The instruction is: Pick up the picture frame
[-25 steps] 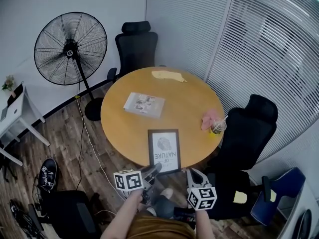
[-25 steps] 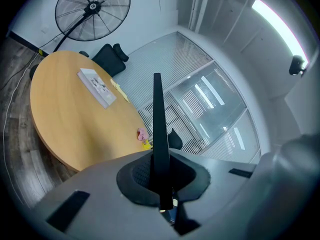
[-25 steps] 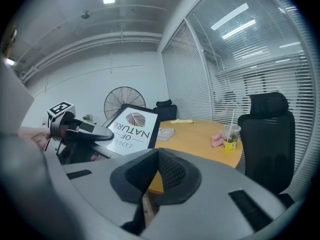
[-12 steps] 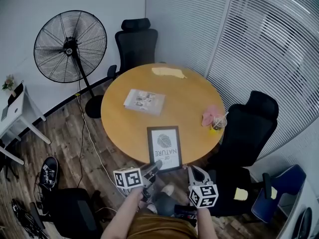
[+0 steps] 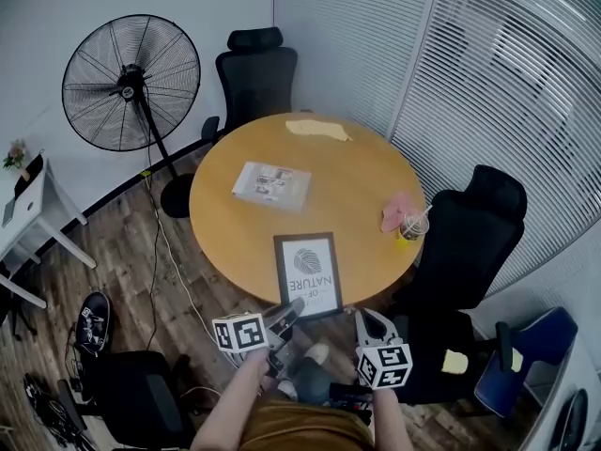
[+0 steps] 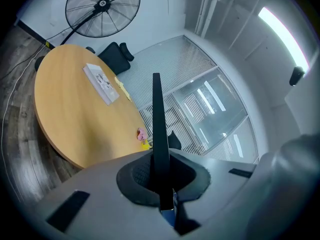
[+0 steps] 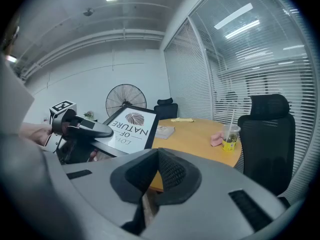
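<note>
L gripper: jaws clamped on near edge of picture frame; its own view shows the frame edge-on, a thin dark strip betw. the pads.
R gripper: jaws together, nothing betw. them; just right of L gripper, not touching frame.
Frame pos.: sticks fwd from L gripper, over near rim of table; R gripper view shows it tilted, print side up.
Beyond frame: booklet further fwd; cup w/ straw fwd-right of R gripper.
Done: grasp made; near end looks raised. Can't tell if far end is clear of tabletop.
Left: lift fully clear. One-edge grip, so frame may sag or swing.
</note>
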{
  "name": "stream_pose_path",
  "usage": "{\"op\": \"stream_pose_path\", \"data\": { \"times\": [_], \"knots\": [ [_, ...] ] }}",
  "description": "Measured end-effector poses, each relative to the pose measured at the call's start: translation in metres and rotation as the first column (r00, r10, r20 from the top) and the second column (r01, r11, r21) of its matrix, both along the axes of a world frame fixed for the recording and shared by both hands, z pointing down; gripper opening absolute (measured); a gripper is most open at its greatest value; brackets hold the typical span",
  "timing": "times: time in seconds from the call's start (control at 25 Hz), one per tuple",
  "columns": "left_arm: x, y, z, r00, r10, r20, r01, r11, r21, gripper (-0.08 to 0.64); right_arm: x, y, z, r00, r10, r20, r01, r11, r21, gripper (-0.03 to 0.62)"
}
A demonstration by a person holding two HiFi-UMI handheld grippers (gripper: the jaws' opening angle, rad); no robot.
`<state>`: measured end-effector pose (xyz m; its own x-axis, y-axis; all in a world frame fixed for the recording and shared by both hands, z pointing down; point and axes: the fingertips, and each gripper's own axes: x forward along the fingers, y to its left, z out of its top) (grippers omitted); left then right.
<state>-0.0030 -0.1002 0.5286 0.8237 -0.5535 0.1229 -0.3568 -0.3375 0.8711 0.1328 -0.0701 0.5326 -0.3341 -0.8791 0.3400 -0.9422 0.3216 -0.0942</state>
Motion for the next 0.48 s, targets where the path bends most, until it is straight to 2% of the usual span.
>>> {"op": "stream_pose_path", "data": {
  "times": [0.48],
  "knots": [
    [-0.0037,-0.0043,0.0018,1.000,-0.007,-0.028,0.006,1.000,-0.015,0.040,-0.0013,-0.0049,-0.0023,1.000,-0.003,-0.012,0.003,1.000,0.005,0.012]
  ]
}}
